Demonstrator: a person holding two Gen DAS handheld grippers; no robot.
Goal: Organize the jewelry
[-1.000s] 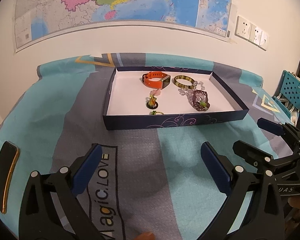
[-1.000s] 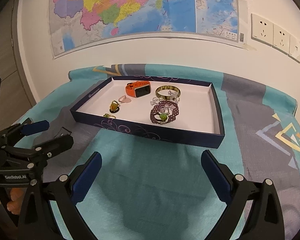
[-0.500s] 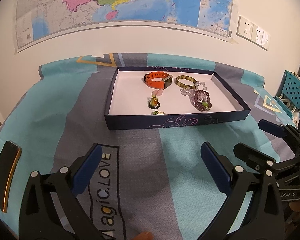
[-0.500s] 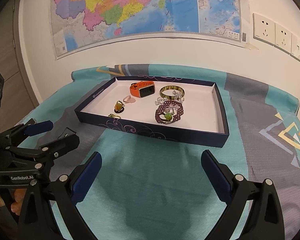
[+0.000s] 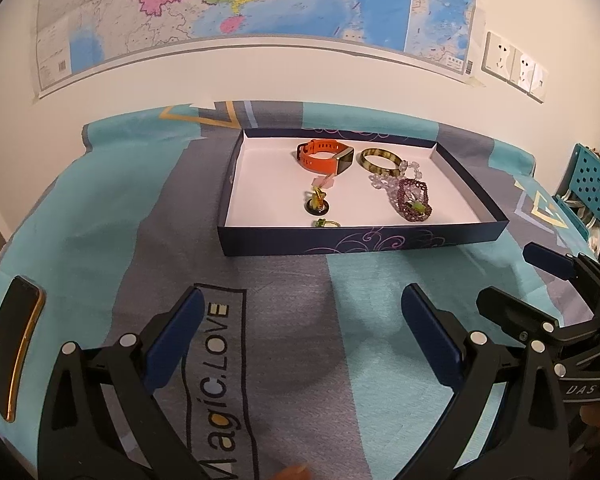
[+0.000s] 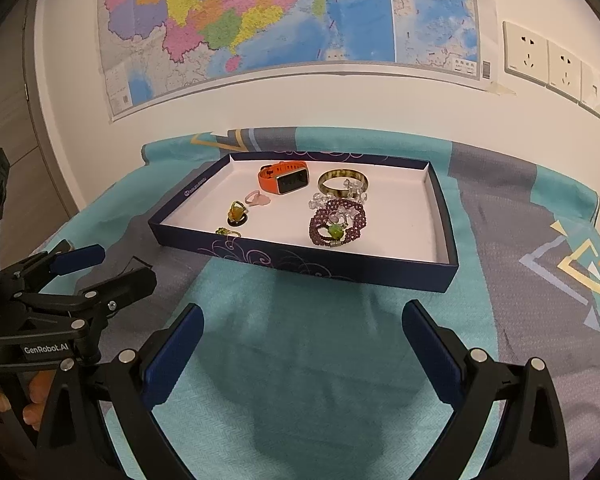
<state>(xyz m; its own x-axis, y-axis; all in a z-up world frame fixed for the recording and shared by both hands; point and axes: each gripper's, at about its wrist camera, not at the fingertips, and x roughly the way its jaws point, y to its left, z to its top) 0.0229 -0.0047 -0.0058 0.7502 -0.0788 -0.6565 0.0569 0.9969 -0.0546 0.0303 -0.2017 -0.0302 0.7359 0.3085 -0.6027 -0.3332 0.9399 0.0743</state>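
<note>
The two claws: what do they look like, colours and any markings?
Both are matte black frames with silver rivets and two fingers faced with dark blue pads. The left claw carries white "GenRobot.AI" lettering on its body, readable in the right wrist view. The right claw shows white letters "UAS" in the left wrist view. No cables visible. Bare fingers grip each handle; no sleeves show.

We face a cream wall (image 6: pixel 340 104) carrying a large coloured map (image 6: pixel 284 16), with 3 white sockets (image 6: pixel 552 66) to its right. A teal and grey cloth (image 6: pixel 532 256) covers the surface; a blue perforated chair (image 5: pixel 590 184) stands at right.
</note>
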